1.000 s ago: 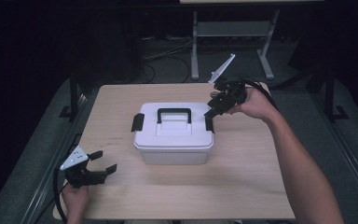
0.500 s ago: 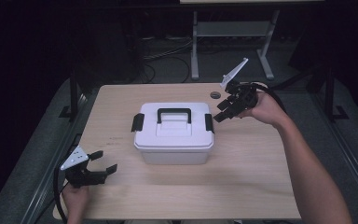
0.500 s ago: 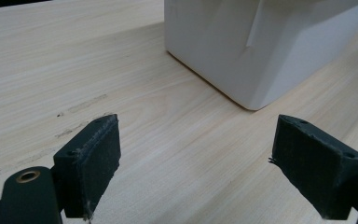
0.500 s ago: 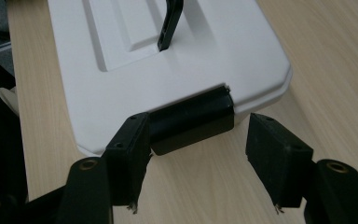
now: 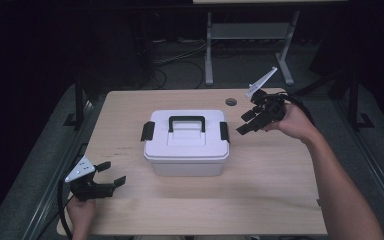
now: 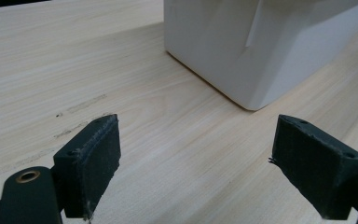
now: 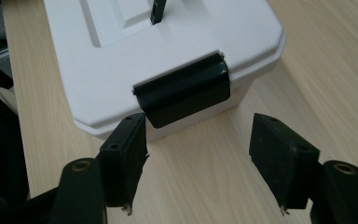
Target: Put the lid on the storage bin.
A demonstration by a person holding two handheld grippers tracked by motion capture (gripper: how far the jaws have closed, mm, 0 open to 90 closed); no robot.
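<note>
Just ahead of the right hand-held gripper (image 7: 198, 161), spread empty with jaws lately widening: black latch (image 7: 182, 94) on white plastic lidded box (image 5: 186, 143) mid-desk (image 5: 280, 200); risk of skidding the box if clipped off-centre.

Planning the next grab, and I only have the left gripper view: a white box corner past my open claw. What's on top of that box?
Observer: The box has a black handle in the middle of its lid.
Operator: Any latches?
Observer: Yes, black ones: a left latch and a right latch, the right one folded down over the lid's edge.
Operator: Where is the right claw?
Observer: The right claw is just beside that right latch, pointing at it but apart from it. Its jaws have just been opening, with nothing between them.
</note>
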